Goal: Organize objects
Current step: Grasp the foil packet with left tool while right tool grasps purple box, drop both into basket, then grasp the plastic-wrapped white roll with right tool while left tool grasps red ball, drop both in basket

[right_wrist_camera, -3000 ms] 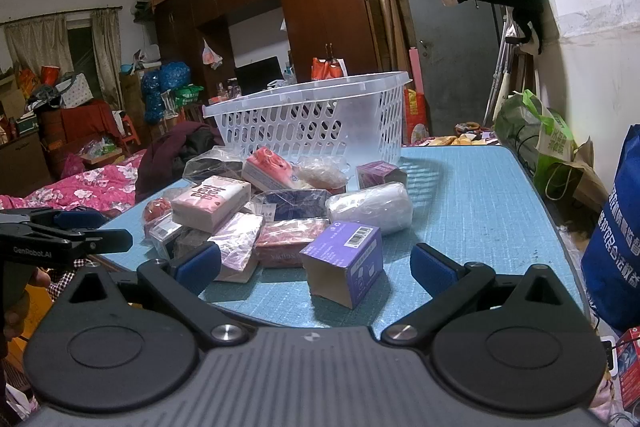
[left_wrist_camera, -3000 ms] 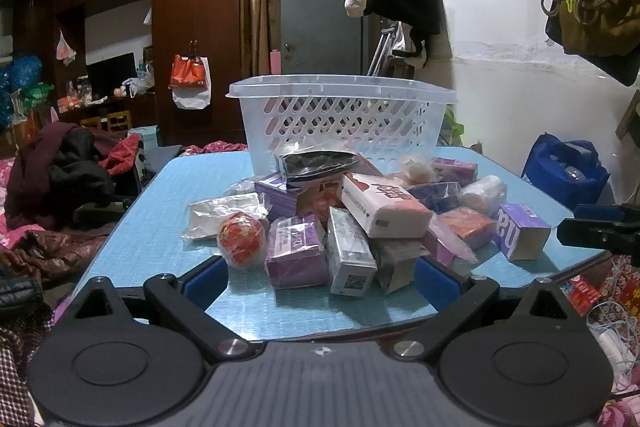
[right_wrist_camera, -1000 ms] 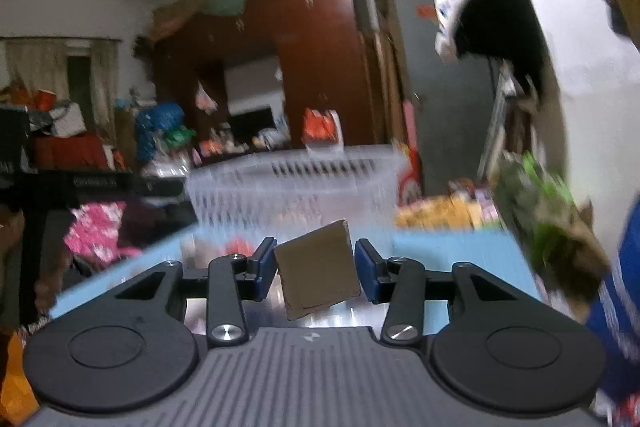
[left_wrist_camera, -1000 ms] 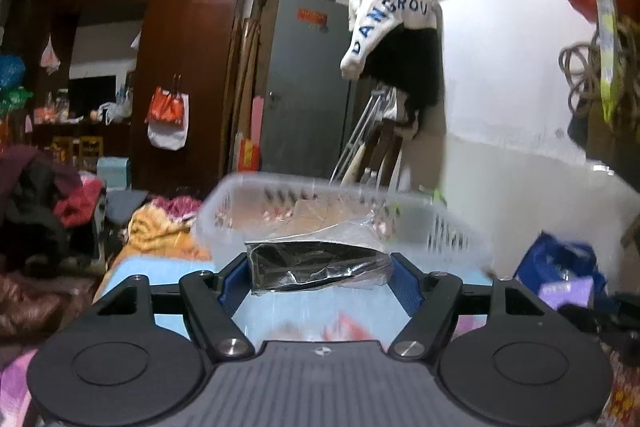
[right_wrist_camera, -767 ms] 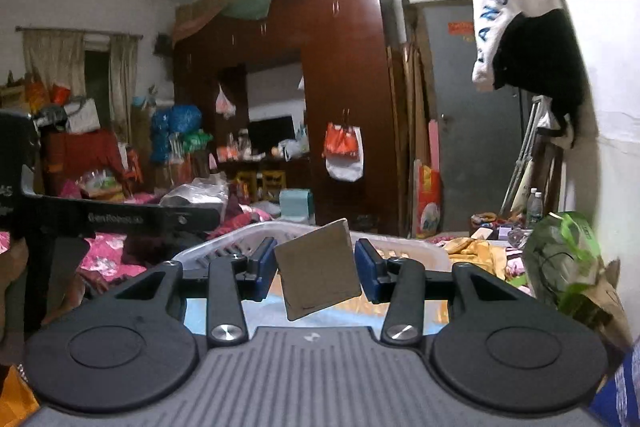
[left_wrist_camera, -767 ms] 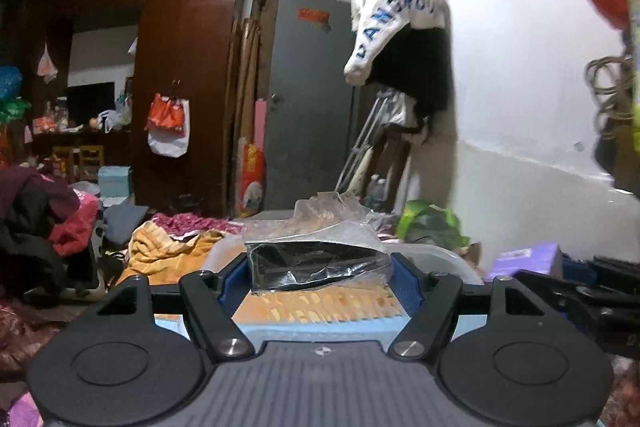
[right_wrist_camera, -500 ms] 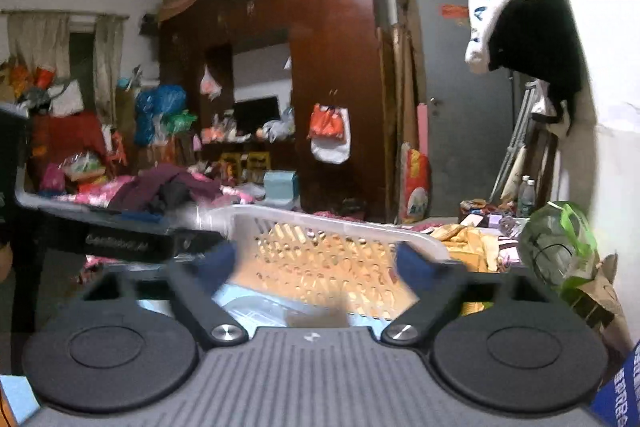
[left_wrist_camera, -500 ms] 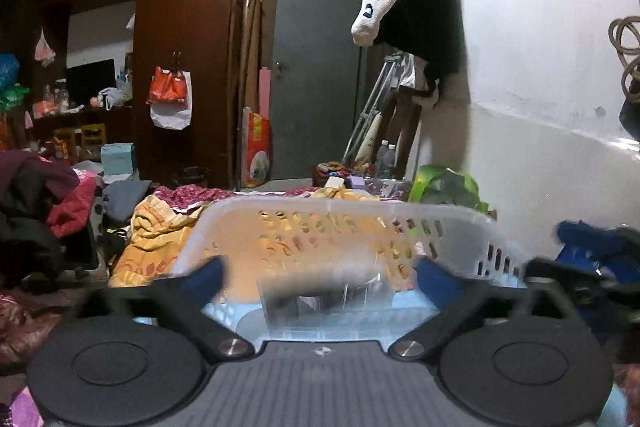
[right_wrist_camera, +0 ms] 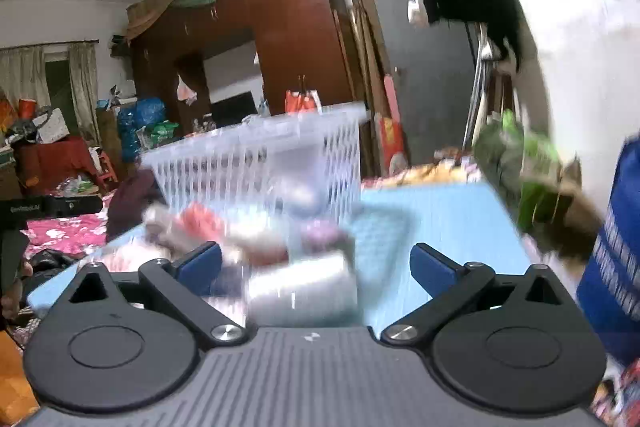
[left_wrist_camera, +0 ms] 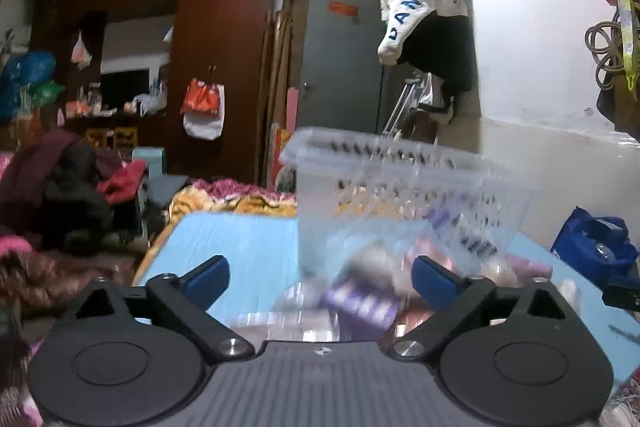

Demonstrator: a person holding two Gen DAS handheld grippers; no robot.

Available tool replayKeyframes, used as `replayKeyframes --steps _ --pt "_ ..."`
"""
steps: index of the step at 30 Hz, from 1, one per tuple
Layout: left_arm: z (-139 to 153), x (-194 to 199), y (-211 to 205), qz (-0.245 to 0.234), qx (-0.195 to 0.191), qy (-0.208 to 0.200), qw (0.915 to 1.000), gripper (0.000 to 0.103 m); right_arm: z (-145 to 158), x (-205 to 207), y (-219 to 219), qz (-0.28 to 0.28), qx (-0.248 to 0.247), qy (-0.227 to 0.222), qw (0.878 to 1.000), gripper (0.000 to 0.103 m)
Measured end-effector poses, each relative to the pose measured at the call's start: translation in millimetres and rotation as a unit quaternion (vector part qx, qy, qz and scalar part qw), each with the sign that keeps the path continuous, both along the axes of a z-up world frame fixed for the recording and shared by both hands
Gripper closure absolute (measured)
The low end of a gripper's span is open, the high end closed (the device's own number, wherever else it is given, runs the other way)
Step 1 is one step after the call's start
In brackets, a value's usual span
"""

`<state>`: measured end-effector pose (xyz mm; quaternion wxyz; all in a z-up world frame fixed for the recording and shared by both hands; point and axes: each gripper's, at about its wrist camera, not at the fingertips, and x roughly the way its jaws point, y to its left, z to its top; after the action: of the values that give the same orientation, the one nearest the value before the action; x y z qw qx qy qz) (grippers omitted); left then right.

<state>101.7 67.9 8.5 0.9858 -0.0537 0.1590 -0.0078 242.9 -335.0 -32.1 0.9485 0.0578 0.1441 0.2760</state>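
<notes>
A white slotted plastic basket (left_wrist_camera: 404, 183) stands on the blue table (left_wrist_camera: 240, 247); it also shows in the right wrist view (right_wrist_camera: 260, 163). In front of it lies a blurred pile of small boxes and packets (left_wrist_camera: 360, 295), seen from the right too (right_wrist_camera: 280, 255). My left gripper (left_wrist_camera: 320, 277) is open and empty, short of the pile. My right gripper (right_wrist_camera: 316, 263) is open and empty, above a white roll (right_wrist_camera: 304, 287) at the pile's near edge. Both views are motion-blurred.
A dark wooden wardrobe (left_wrist_camera: 160, 47) and a grey door (left_wrist_camera: 340, 67) stand behind. Clothes are heaped at the left (left_wrist_camera: 72, 195). A blue bag (left_wrist_camera: 596, 247) sits right of the table. The table's right part (right_wrist_camera: 432, 219) is bare blue surface.
Both grippers let go of what they held, the dark packet and the brown box, over the basket. Both have since pulled back and dropped towards the pile, jaws wide.
</notes>
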Motion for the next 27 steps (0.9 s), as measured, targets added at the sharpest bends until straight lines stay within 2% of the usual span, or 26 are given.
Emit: replayKeyframes --steps 2,7,11,12,15,21,24,26,27 --pt "-9 -2 2 0.0 -0.007 0.006 1.0 0.007 -3 4 2 0.006 0.001 0.005 1.0 0.003" --pt "-24 -12 20 0.026 -0.032 0.014 0.9991 0.014 0 15 21 0.004 -0.038 0.004 0.999 0.008" --pt "-35 -13 33 0.017 -0.049 0.027 0.9983 0.017 -13 23 34 0.009 -0.063 0.028 0.998 0.009" --pt "-37 -12 31 0.013 -0.049 0.029 0.9983 0.017 -16 25 36 0.006 -0.068 0.033 0.997 0.014" --pt "-40 -13 25 0.01 -0.026 0.031 0.9991 0.017 -23 27 31 0.009 -0.053 0.04 0.998 0.025" --pt "-46 -19 20 0.027 -0.018 0.023 0.9992 0.019 -31 7 19 0.005 -0.027 0.027 0.999 0.025" --pt "-51 -15 28 0.034 -0.049 0.032 0.9977 0.033 -29 -1 13 0.001 -0.008 0.021 1.0 0.025" --pt "-53 -19 31 0.042 -0.05 0.024 0.9976 0.049 -27 -6 11 0.0 -0.001 0.017 1.0 0.025" --pt "-53 -21 32 0.044 -0.049 0.024 0.9976 0.051 -27 -8 10 0.0 0.002 0.016 1.0 0.025"
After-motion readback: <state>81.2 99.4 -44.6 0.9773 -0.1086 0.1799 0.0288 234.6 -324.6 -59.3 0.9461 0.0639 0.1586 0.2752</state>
